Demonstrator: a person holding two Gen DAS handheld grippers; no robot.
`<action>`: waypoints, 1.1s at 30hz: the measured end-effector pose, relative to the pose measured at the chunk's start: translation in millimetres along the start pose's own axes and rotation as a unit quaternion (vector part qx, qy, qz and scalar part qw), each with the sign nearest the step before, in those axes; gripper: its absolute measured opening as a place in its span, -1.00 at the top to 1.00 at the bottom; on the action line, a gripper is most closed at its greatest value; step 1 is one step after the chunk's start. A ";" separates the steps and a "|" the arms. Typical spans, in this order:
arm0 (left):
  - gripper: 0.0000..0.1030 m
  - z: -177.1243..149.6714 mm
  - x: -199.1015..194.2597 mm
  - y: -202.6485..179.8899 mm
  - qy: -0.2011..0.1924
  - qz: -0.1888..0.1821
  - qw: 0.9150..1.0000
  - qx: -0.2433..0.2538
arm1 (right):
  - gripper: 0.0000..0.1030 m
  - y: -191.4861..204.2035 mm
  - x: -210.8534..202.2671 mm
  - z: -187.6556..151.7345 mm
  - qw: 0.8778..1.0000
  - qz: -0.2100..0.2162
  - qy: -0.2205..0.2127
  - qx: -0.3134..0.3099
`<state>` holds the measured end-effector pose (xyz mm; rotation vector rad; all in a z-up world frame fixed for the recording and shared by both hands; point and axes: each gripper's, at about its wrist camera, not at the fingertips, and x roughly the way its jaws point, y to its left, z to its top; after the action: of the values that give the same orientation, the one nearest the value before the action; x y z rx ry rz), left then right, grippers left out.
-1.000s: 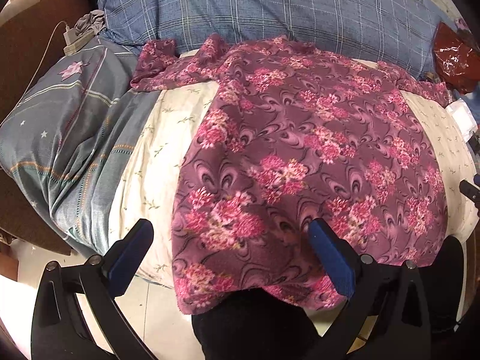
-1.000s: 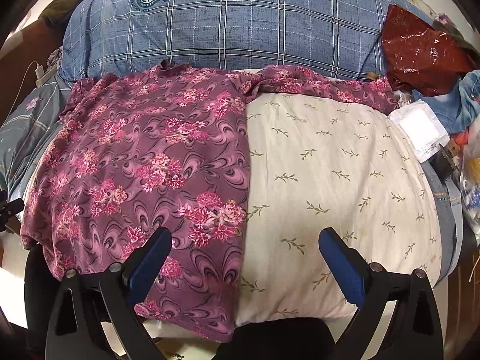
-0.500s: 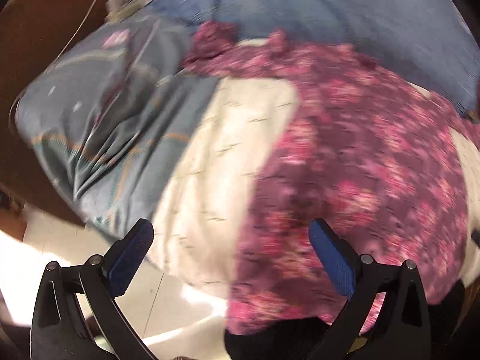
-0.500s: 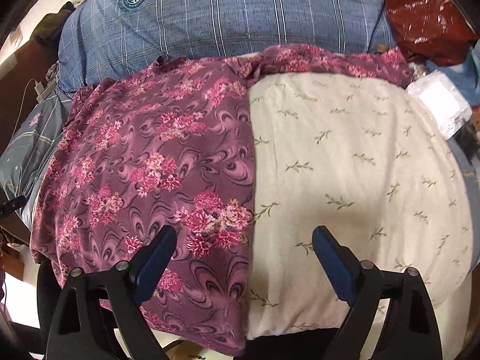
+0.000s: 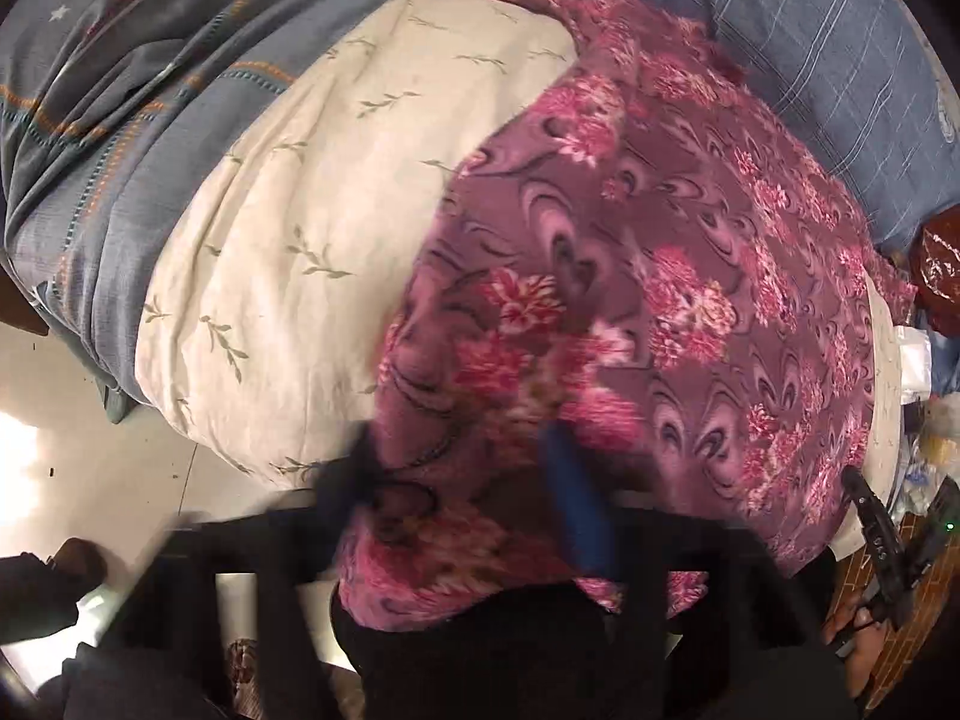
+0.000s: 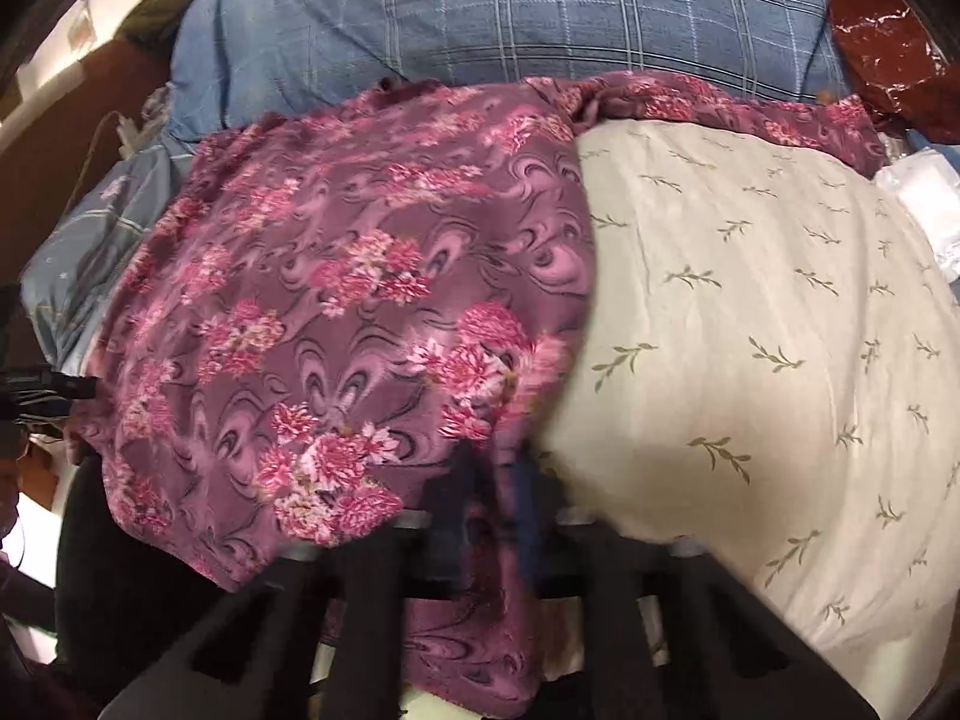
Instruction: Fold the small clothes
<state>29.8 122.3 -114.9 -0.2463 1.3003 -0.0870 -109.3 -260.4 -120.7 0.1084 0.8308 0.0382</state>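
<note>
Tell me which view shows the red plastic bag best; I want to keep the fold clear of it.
The right wrist view: the red bag lies large and sharp at the top right, against the blue plaid pillow. The left wrist view shows only a sliver of it at the right edge.

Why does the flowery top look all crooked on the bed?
The flowery top lies off to one side of the cream quilt, its bottom hem hanging over the near edge. One sleeve trails loose along the quilt's far edge, unfolded. Nothing looks torn or spilled.
</note>
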 end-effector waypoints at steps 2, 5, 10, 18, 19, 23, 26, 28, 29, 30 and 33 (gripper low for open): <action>0.91 0.6 -13.5 -3.1 0.008 -0.030 0.999 -0.006 | 0.90 -12.2 -14.5 4.9 0.999 0.035 -0.010 0.026; 0.91 -5.4 -50.3 -2.7 -0.006 -0.086 0.996 -0.020 | 0.94 -30.6 -54.2 15.1 0.995 0.060 -0.053 0.054; 0.89 -15.1 -28.7 7.0 0.041 -0.048 0.998 -0.029 | 0.93 -68.4 -60.5 14.0 0.995 0.031 -0.041 0.084; 0.23 -11.4 -44.0 20.6 0.018 -0.032 0.999 0.001 | 0.77 -88.3 -33.5 18.7 0.988 0.050 0.006 0.143; -0.10 -1.9 -53.6 16.1 -0.008 -0.023 1.000 0.013 | 0.69 -92.5 -40.4 33.1 0.988 0.053 -0.014 0.146; -0.22 53.6 -50.4 -13.1 -0.047 -0.018 0.998 0.040 | 0.29 -93.5 -32.5 91.5 0.986 0.056 -0.054 0.146; -0.22 99.3 -25.8 -35.2 -0.030 -0.031 0.998 0.042 | 0.24 -92.5 -0.4 138.1 0.985 0.069 -0.055 0.151; -0.22 122.3 -8.4 -56.1 -0.021 -0.042 0.998 0.044 | 0.24 -94.1 26.3 168.9 0.983 0.071 -0.047 0.162; -0.22 132.9 -3.5 -63.9 -0.021 -0.044 0.998 0.045 | 0.24 -94.5 37.9 176.5 0.982 0.070 -0.046 0.166; -0.22 144.3 4.1 -76.4 -0.023 -0.043 0.998 0.048 | 0.23 -97.2 54.6 193.7 0.980 0.071 -0.044 0.180; -0.22 174.2 22.2 -101.3 -0.028 -0.038 0.997 0.053 | 0.14 -107.1 90.8 218.2 0.973 0.063 -0.036 0.219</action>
<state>210.6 42.4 -69.9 -0.2061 1.2261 -0.2113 112.2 -377.6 -53.3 0.5751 0.7483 -0.0302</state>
